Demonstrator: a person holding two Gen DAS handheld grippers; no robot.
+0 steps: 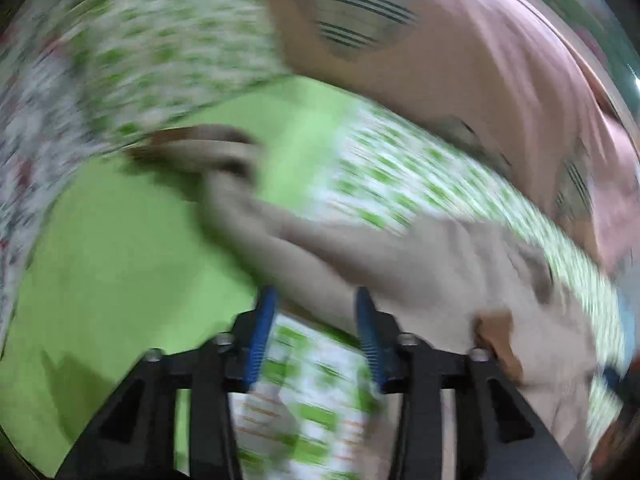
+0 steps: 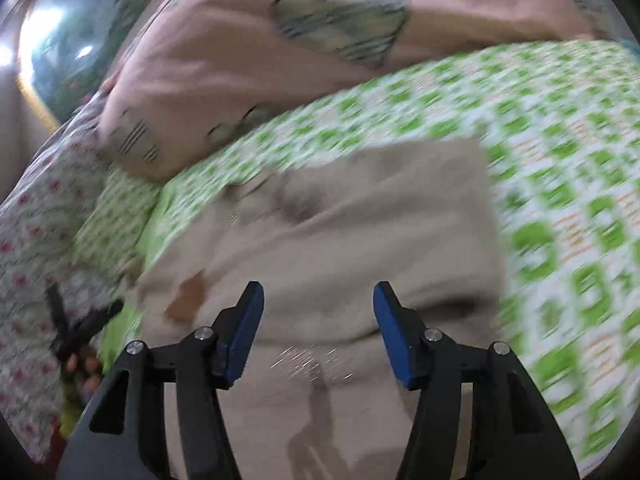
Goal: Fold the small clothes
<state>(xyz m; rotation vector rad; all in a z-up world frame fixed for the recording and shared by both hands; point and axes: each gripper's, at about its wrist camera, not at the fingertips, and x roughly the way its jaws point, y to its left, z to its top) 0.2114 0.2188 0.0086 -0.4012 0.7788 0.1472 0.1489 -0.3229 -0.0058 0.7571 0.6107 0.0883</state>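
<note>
A small beige garment (image 2: pixel 340 240) with a brown patch lies on the green-and-white patterned bedsheet (image 2: pixel 560 184). My right gripper (image 2: pixel 318 300) is open just above its near part, jaws wide apart, holding nothing. In the left wrist view the same beige garment (image 1: pixel 400 256) stretches from the middle to the right, blurred by motion. My left gripper (image 1: pixel 316 300) is open with its blue fingertips at the garment's near edge; nothing is clamped between them.
A pink pillow (image 2: pixel 248 60) with striped heart shapes lies behind the garment, also in the left wrist view (image 1: pixel 460 60). A plain green sheet (image 1: pixel 100 260) lies to the left. White floral fabric (image 2: pixel 28 240) is at the far left.
</note>
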